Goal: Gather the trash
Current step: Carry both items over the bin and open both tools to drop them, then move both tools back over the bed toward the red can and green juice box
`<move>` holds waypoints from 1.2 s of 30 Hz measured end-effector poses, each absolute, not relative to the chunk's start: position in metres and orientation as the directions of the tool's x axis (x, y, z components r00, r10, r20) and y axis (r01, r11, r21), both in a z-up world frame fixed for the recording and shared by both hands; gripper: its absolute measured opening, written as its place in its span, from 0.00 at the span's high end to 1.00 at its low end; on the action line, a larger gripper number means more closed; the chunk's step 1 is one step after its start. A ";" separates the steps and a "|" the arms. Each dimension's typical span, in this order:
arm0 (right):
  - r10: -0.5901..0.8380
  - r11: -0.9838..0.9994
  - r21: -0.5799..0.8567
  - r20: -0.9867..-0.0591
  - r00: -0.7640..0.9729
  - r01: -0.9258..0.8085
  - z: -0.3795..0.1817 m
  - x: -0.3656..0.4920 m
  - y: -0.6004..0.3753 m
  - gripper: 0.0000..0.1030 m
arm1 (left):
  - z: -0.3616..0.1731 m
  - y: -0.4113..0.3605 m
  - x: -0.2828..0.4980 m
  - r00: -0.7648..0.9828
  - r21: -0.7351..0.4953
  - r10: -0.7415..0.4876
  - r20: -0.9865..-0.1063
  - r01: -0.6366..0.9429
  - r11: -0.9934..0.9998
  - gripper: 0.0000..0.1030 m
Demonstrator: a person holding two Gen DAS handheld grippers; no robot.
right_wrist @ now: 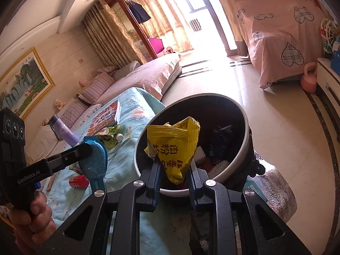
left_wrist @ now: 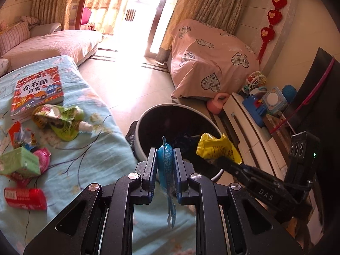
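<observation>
The right gripper (right_wrist: 173, 159), pinching a yellow wrapper (right_wrist: 174, 146), is already over the bin (right_wrist: 244, 146) mouth at its 6 o'clock rim, while the left gripper (left_wrist: 165, 161), clamped on an upright blue packet (left_wrist: 166, 165), sits short of the rim at 9 o'clock.

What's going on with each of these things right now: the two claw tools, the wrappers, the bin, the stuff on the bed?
Left gripper: jaws shut on blue packet.
Right gripper: jaws shut on yellow wrapper, above bin.
Trash bin: open, partly filled.
Green pouch: crumpled, lying on blanket.
Book: closed, flat.
</observation>
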State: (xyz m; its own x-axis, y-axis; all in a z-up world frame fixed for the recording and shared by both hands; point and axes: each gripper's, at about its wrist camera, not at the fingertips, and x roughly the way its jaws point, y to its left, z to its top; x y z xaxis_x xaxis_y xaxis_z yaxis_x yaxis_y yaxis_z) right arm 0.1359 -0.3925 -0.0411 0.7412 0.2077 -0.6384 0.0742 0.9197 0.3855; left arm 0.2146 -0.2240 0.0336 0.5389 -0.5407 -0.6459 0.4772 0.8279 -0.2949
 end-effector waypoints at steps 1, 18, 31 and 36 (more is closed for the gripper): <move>0.206 0.920 0.384 -0.640 0.740 0.076 -0.042 0.137 -0.394 0.78 | 0.033 -0.228 0.218 0.537 -0.296 -0.542 -0.647 0.478 0.827 0.87; 0.185 0.929 0.357 -0.676 0.714 0.098 -0.052 0.161 -0.408 0.78 | 0.014 -0.270 0.265 0.483 -0.324 -0.547 -0.684 0.471 0.820 0.86; 0.193 0.921 0.374 -0.689 0.698 0.114 -0.060 0.164 -0.409 0.46 | 0.003 -0.245 0.262 0.487 -0.340 -0.518 -0.703 0.410 0.846 0.64; 0.208 0.916 0.388 -0.680 0.704 0.104 -0.056 0.157 -0.402 0.25 | -0.001 -0.221 0.243 0.502 -0.334 -0.501 -0.705 0.388 0.859 0.62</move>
